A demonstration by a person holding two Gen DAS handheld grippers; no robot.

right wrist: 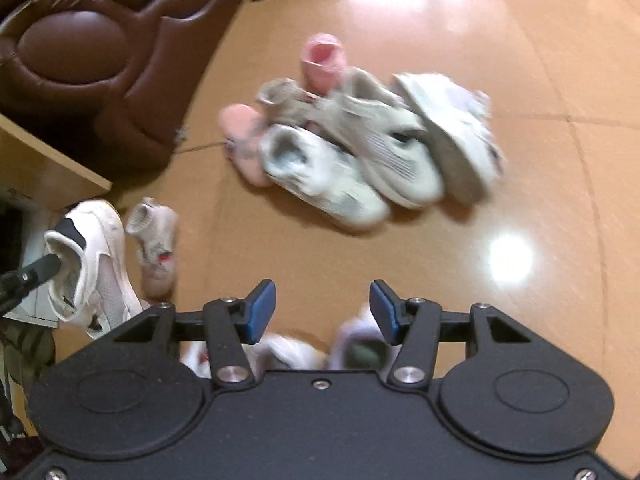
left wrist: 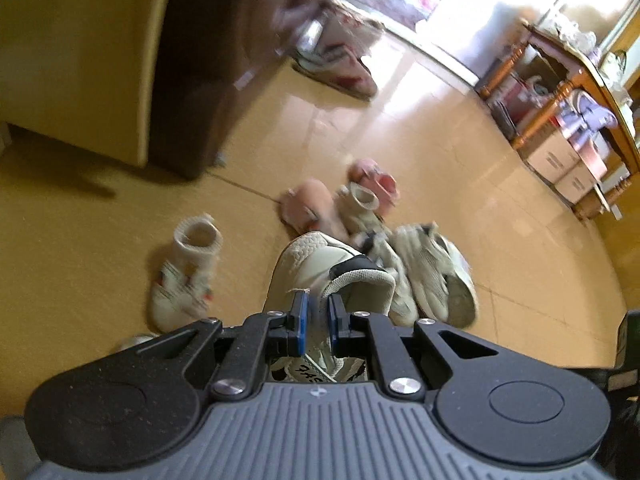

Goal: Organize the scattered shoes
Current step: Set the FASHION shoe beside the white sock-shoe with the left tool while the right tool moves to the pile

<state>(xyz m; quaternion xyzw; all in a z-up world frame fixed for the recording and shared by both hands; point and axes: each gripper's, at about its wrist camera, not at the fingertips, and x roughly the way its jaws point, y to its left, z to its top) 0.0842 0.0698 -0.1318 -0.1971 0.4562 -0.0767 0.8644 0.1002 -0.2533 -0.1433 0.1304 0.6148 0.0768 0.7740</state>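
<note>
Left wrist view: left fingers (left wrist: 317, 312) pinch a white sneaker (left wrist: 320, 264); right fingers (right wrist: 322, 307) gape, empty.

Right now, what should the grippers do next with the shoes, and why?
Probably carry the white sneaker over and set it down neatly. The left gripper is shut on its collar, so that shoe is already in hand. The right gripper is open with nothing between its pads, free to reach next for the pile on the floor.

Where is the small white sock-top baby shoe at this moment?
The small white sock-top shoe lies alone on the floor, left in the right wrist view, beside the white sneaker, apart from the shoe pile.
</note>
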